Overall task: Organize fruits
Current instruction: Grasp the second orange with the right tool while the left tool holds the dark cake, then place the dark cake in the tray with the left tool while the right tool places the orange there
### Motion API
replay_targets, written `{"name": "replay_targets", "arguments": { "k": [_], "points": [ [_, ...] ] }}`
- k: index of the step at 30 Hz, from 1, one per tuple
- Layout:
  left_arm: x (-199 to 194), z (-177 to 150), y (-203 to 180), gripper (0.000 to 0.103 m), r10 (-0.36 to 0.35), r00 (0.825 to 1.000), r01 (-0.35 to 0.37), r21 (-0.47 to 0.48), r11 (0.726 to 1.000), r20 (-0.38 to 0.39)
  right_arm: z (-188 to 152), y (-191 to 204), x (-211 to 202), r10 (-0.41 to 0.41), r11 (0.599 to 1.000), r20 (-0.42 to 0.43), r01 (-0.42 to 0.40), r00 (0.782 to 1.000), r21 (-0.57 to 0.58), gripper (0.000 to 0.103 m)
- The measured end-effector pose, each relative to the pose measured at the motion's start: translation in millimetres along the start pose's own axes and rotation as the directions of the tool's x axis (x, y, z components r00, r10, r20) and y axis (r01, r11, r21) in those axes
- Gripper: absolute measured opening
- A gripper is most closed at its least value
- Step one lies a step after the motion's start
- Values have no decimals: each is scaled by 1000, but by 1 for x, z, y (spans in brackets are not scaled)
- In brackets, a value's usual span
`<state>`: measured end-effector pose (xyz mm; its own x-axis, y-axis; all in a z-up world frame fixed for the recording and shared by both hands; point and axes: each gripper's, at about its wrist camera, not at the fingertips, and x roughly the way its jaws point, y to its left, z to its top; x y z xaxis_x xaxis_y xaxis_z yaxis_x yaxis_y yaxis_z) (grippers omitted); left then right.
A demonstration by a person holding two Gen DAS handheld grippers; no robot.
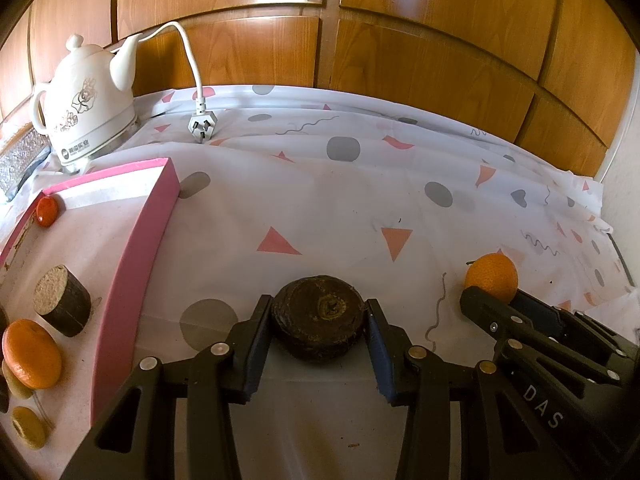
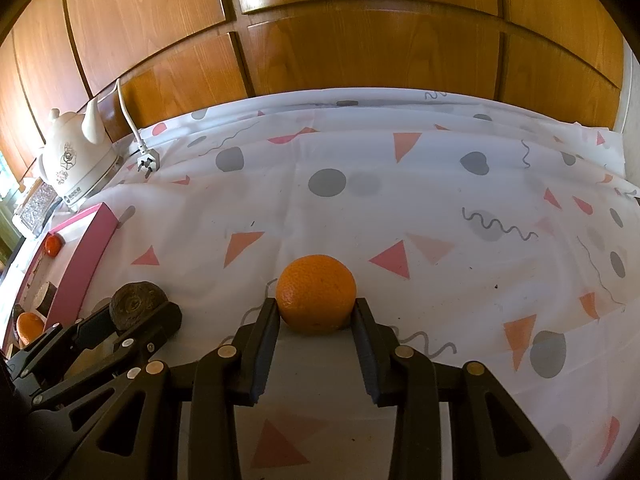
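1. A dark brown, flattened round fruit (image 1: 319, 327) with a dried stem scar facing up is seen on the patterned cloth (image 1: 320, 208); it sits just right of the pink tray (image 1: 132, 264).
2. An orange (image 2: 316, 294), round and dimpled, rests on the cloth, well right of the dark fruit.
3. Inside the tray are laid a second orange (image 1: 31, 353), a small red-orange fruit (image 1: 46, 211) in the far corner, a cut dark-skinned piece (image 1: 62, 306) with a pale face, and yellowish slices (image 1: 28, 427).

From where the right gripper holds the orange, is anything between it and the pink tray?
Yes. The left gripper, closed on the dark brown fruit, sits between the orange and the pink tray, whose raised wall must also be cleared.
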<state>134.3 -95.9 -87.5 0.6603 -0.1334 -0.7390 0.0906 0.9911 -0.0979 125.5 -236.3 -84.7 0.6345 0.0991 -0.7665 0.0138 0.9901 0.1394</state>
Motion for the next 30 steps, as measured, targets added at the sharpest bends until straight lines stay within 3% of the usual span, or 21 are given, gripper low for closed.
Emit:
{"name": "replay_targets", "arguments": {
  "k": [10, 18, 23, 30],
  "points": [
    [-3, 2, 4, 44, -24, 1000, 24, -13, 1000, -12, 1, 4, -4, -28, 999, -14, 27, 1000, -20, 37],
    [-37, -3, 6, 44, -36, 999, 36, 10, 999, 4, -7, 2, -31, -23, 1000, -1, 23, 1000, -20, 37],
    [-69, -5, 15, 44, -44, 998, 43, 23, 999, 38, -19, 11, -45, -1, 999, 0, 1, 1000, -40, 37],
    [-106, -4, 64, 44, -5, 997, 6, -21, 1000, 75, -26, 44, -59, 93, 991, 0, -92, 996, -92, 37]
  ]
}}
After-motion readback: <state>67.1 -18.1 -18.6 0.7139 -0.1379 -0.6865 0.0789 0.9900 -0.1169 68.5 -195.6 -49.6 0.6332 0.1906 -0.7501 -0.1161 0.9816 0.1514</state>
